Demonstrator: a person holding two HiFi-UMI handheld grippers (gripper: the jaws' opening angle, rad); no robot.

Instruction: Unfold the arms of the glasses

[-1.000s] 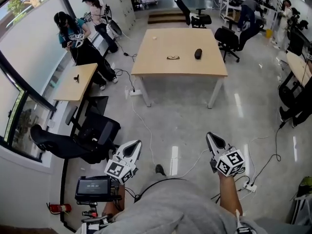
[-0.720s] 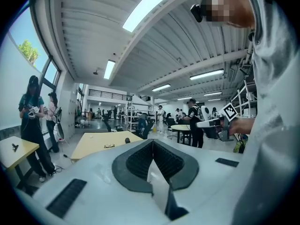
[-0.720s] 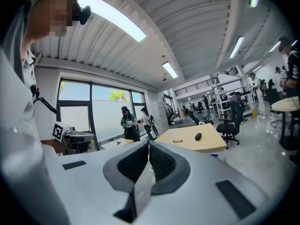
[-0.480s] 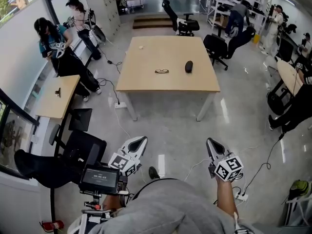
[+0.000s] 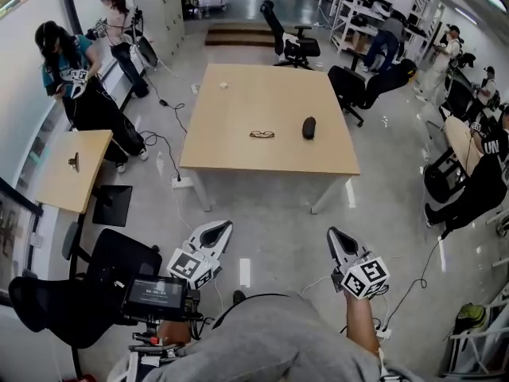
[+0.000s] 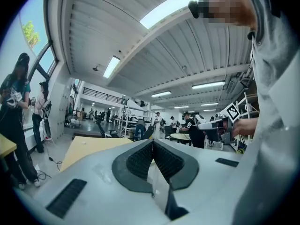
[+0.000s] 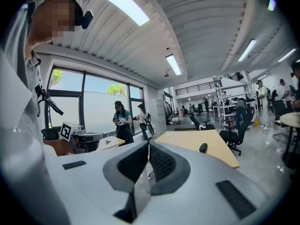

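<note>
The glasses (image 5: pixel 262 134) lie folded near the middle of a light wooden table (image 5: pixel 231 159), several steps ahead of me. A dark oval case (image 5: pixel 308 127) sits just to their right and also shows in the right gripper view as a small dark case (image 7: pixel 203 147). My left gripper (image 5: pixel 223 228) is held low near my body, far short of the table, its jaws shut with nothing between them. My right gripper (image 5: pixel 334 235) is held the same way, also shut and empty. Both point towards the table (image 7: pixel 197 142). The glasses are hidden in both gripper views.
Office chairs (image 5: pixel 298 44) stand behind the table and another black chair (image 5: pixel 111 273) is at my left. A small side desk (image 5: pixel 60 177) is on the left, with two people (image 5: pixel 67 70) by the window. Cables (image 5: pixel 163 146) trail on the floor.
The table with the glasses has come closer and lower in the head view as I walk towards it. Both grippers keep the same shut pose in front of me.
</note>
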